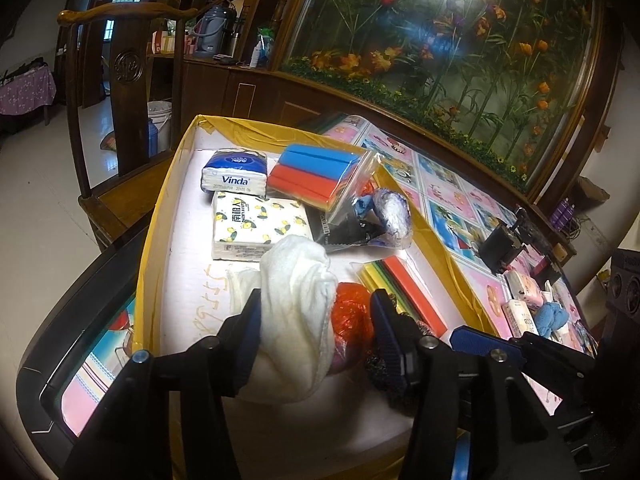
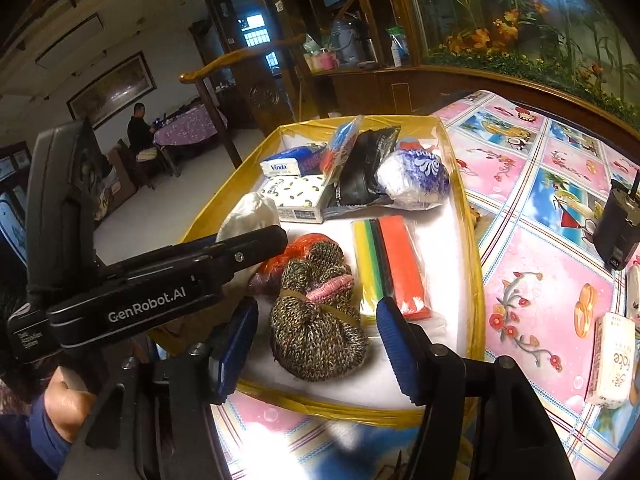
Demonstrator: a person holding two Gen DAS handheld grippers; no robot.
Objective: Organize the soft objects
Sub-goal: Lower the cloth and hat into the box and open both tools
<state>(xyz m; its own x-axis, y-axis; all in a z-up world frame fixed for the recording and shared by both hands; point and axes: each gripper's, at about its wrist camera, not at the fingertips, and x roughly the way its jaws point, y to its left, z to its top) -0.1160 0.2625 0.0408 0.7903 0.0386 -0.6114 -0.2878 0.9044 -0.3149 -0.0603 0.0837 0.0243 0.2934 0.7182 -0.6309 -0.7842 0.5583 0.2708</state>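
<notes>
Both tools are matte black with angular arms and round silver screw heads at the joints. The right gripper (image 2: 316, 344) carries ribbed blue pads (image 2: 394, 344) inside its jaws; the left gripper (image 1: 316, 328) has the same. The left one's body bears white "GenRobot.AI" lettering. The left hand (image 2: 66, 408) shows bare skin above a blue sleeve.

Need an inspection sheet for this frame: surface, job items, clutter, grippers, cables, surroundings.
Surface: patterned tablecloth under a yellow-edged tray.
Job's things: in the tray, white cloth, knitted bundle, Vinda tissue pack, lemon-print tissue pack, bagged sponges.
Clutter: tissue pack and black device outside the tray.
Grippers: left hand-held gripper open around the white cloth; right hand-held gripper open, above the knitted bundle.
Cables: nothing seen.
Surroundings: wooden chair, floral panel, seated person.
</notes>
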